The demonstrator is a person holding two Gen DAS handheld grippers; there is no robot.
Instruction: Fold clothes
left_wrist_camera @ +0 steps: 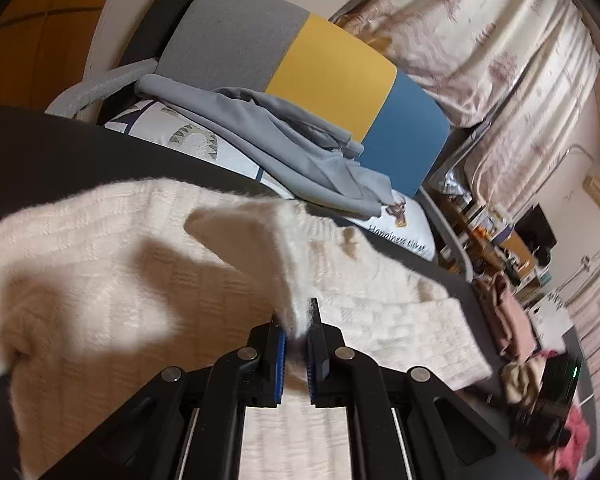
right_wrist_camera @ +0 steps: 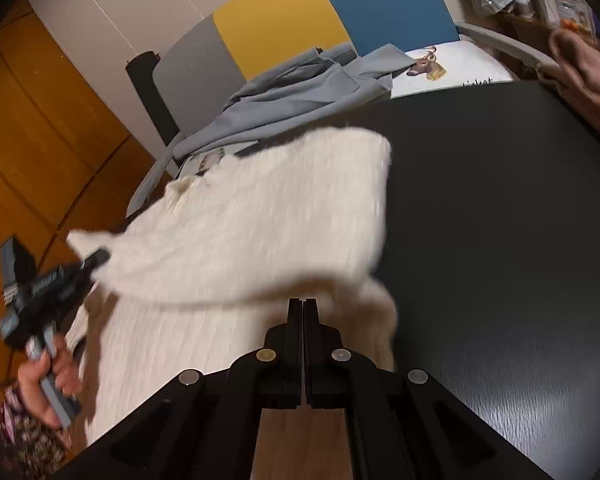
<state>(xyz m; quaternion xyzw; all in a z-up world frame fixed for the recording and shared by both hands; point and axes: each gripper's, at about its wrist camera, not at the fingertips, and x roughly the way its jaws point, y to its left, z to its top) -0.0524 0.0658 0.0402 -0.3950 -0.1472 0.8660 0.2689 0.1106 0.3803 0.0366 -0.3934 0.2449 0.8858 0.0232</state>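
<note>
Left gripper (left_wrist_camera: 297,330) pinches a raised sweater (left_wrist_camera: 140,264) edge. Right gripper (right_wrist_camera: 302,308) jaws closed at another lifted edge; grip unconfirmed. Sweater on dark table (right_wrist_camera: 500,220).

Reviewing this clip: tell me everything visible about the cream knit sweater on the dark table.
The cream sweater is a fuzzy, ribbed knit, off-white, with no print visible. It lies partly spread on the dark table, with one flap lifted and folding over the rest. The left gripper is shut on a raised edge, cloth pinched between its blue pads. The right gripper is closed at the sweater's near edge; whether it holds any cloth cannot be told. The lifted part is motion-blurred. The far end reaches toward the table's edge by the chair.
</note>
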